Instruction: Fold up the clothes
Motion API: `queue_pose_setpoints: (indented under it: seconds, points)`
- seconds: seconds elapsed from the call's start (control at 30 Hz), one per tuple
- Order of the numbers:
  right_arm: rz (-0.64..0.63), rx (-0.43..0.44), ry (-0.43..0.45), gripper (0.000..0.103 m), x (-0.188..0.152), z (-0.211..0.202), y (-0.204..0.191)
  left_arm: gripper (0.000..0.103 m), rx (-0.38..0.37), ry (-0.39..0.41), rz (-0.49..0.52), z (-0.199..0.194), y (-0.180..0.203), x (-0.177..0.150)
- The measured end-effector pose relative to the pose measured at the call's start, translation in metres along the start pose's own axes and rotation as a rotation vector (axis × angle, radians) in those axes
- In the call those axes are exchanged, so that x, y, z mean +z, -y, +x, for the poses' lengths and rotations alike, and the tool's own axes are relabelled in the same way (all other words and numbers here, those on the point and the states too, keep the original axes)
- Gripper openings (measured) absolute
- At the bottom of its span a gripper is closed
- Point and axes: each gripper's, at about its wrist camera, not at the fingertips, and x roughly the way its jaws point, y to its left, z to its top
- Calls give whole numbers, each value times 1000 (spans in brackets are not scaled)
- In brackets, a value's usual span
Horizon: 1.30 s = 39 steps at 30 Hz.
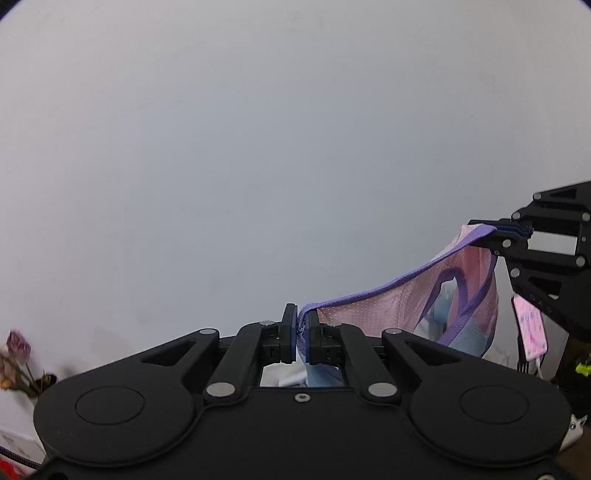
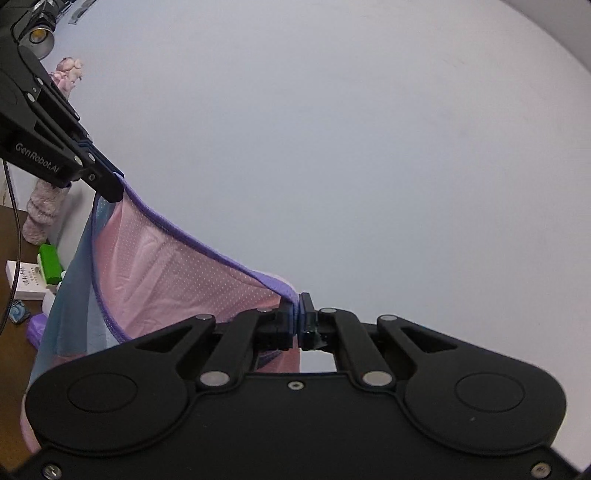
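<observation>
A pink mesh garment [image 1: 373, 314] with purple trim and light blue panels hangs in the air between both grippers. My left gripper [image 1: 302, 332] is shut on one end of its purple waistband. My right gripper [image 2: 297, 314] is shut on the other end. The garment [image 2: 166, 273] sags between them and drapes down. In the left wrist view the right gripper [image 1: 484, 230] shows at the far right, pinching the band. In the right wrist view the left gripper [image 2: 114, 184] shows at the upper left, pinching the band. Both are raised in front of a plain white wall.
A brown table [image 2: 14, 339] lies low on the left with a white card [image 2: 26, 280], a green box [image 2: 50, 264], a fuzzy pink vase [image 2: 42, 210] and a lamp [image 2: 40, 35] above. Dried flowers [image 1: 16, 358] stand at lower left. A pink patterned item [image 1: 530, 328] hangs at right.
</observation>
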Motion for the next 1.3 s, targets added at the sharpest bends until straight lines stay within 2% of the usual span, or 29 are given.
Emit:
queue_pose_setpoints:
  seconds: [0.1, 0.13, 0.17, 0.2, 0.23, 0.3, 0.33, 0.4, 0.47, 0.57, 0.63, 0.7, 0.77, 0.83, 0.97, 1.0, 1.03, 1.1, 1.2, 1.3]
  points:
    - [19, 84, -89, 4, -32, 3, -30, 5, -13, -110, 13, 7, 16, -66]
    - [24, 114, -118, 4, -42, 4, -40, 10, -24, -163, 12, 12, 23, -97]
    - [29, 184, -180, 4, -65, 6, -63, 18, -39, -210, 4, 15, 30, -125]
    - [33, 248, -237, 4, -85, 8, -84, 48, -57, -253, -8, 18, 38, -156]
    - [31, 287, -273, 4, -98, 9, -97, 72, -64, -290, -9, 18, 48, -185]
    - [18, 425, -401, 4, -141, 6, -148, 74, -60, -351, 16, 14, 68, -235]
    - [21, 462, -437, 4, -153, 4, -161, 74, -62, -375, 40, 9, 77, -250]
    - [27, 533, -507, 4, -174, -2, -187, 74, -86, -381, 67, -4, 86, -267]
    - [95, 586, -549, 4, -178, -8, -193, 74, -149, -362, 82, -18, 91, -271]
    - [251, 628, -579, 4, -163, 3, -174, 74, -257, -336, 134, -21, 101, -264]
    - [367, 641, -594, 4, -155, 13, -151, 74, -279, -319, 174, -15, 112, -260]
    - [500, 676, -600, 4, -143, 30, -123, 74, -279, -316, 158, -1, 120, -257]
    - [582, 700, -624, 4, -140, 54, -104, 72, -279, -305, 117, 9, 121, -254]
    - [641, 718, -653, 4, -140, 60, -94, 60, -287, -303, 62, 22, 119, -251]
    - [718, 756, -687, 4, -148, 71, -88, 54, -307, -375, -17, 53, 111, -256]
    - [724, 760, -689, 4, -149, 73, -87, 43, -323, -389, -38, 58, 109, -257]
    - [729, 763, -690, 4, -150, 74, -87, 27, -342, -403, -62, 61, 107, -258]
    - [736, 756, -693, 4, -151, 76, -84, 8, -384, -418, -107, 66, 101, -260]
    - [738, 743, -703, 4, -156, 82, -83, 3, -452, -422, -171, 68, 94, -261]
    - [739, 737, -722, 4, -164, 89, -87, 2, -448, -419, -262, 68, 81, -262]
